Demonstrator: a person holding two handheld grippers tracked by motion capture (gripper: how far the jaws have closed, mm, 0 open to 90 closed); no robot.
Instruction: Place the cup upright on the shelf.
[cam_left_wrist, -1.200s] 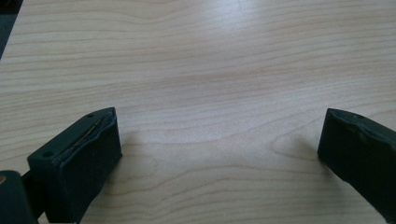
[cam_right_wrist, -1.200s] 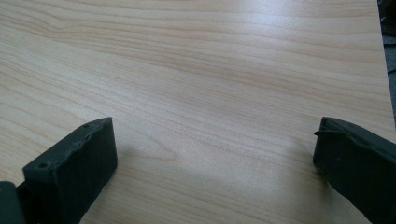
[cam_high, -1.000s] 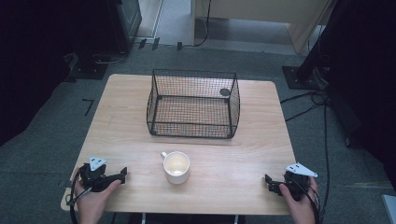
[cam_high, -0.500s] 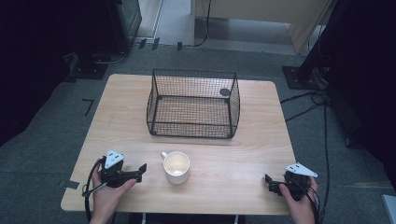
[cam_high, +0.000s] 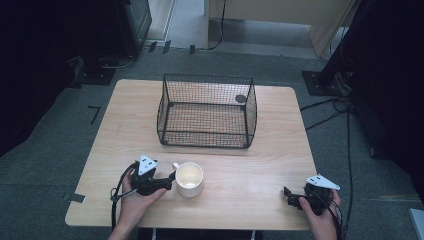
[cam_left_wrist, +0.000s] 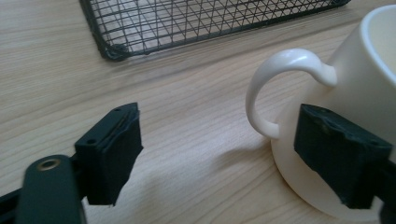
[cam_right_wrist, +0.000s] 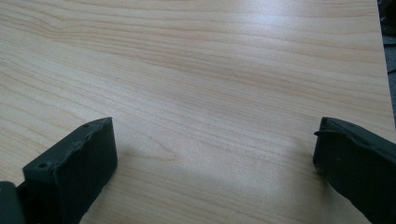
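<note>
- The white mug (cam_high: 189, 178) stands upright on the wooden table (cam_high: 260, 165), near the front edge and a little left of the middle, at about 6 o'clock from the wire basket (cam_high: 206, 111).
- Seen from the high view, the mug's handle (cam_high: 175, 166) sticks out toward 10 o'clock, on the side of the left gripper (cam_high: 167, 181).
- The left gripper lies at 9 o'clock of the mug, just beside it, held low over the table in the person's left hand (cam_high: 134, 196).
- In the left gripper view, its jaws are spread wide: one black pad (cam_left_wrist: 109, 151) sits over bare wood, the other pad (cam_left_wrist: 341, 158) is in front of the mug's wall (cam_left_wrist: 355, 74), and the handle (cam_left_wrist: 280, 77) rises in the gap between them. I cannot tell whether that pad touches the mug; nothing is clamped.
- A corner of the wire basket (cam_left_wrist: 187, 23) shows at 12 o'clock in that view, empty mesh standing on the wood.
- The right gripper (cam_high: 292, 196) is held near the table's front right corner, at 3 o'clock of the mug and well apart from it, in the person's right hand (cam_high: 320, 212).
- In the right gripper view, its jaws stand far apart with bare table (cam_right_wrist: 210, 93) between them.
- A small dark round tag (cam_high: 241, 98) hangs on the basket's back right wall.
</note>
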